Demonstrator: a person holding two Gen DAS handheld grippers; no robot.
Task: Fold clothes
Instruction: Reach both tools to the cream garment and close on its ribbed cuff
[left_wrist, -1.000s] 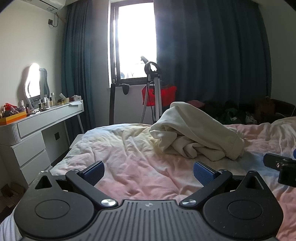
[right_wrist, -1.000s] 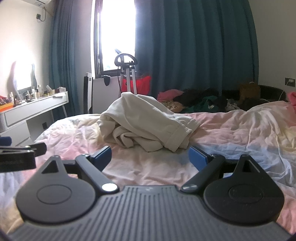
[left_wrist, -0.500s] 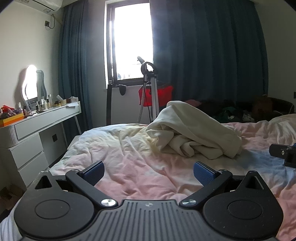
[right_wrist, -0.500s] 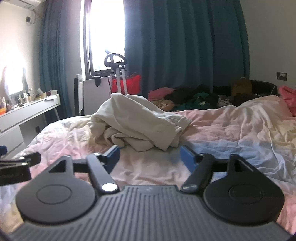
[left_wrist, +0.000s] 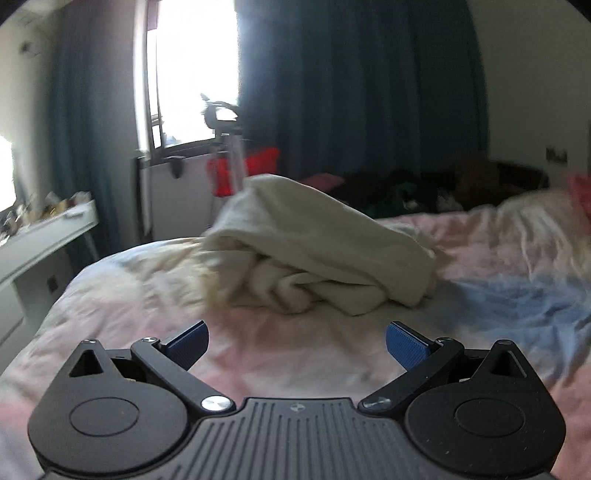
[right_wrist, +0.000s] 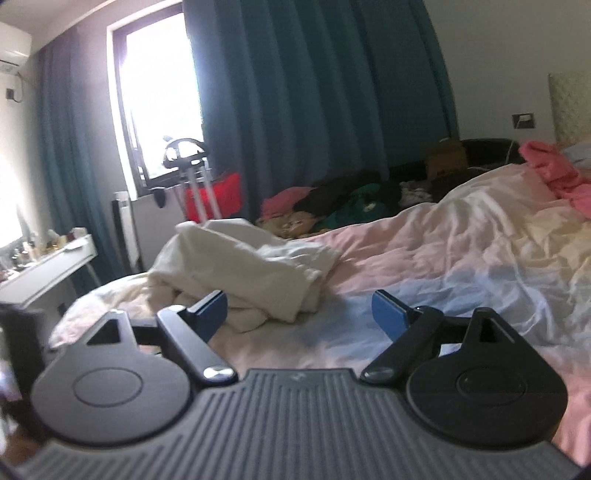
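garment: cream sweatshirt (left_wrist: 317, 240) heaped on the pink duvet (left_wrist: 258, 343), unfolded
left gripper (left_wrist: 297, 345): spread, empty, now nearer the heap
right gripper (right_wrist: 299, 314): jaws just widened, nothing between
meaning: reach underway, 0 folds made

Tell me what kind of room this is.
A lived-in bedroom, most likely. A bed with a rumpled pink duvet holds a crumpled cream garment, a white dressing table carries toiletries, and dark teal curtains flank the window.

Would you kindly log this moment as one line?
left hand-held gripper: open, empty | right hand-held gripper: open, empty | cream garment: crumpled on bed, unfolded
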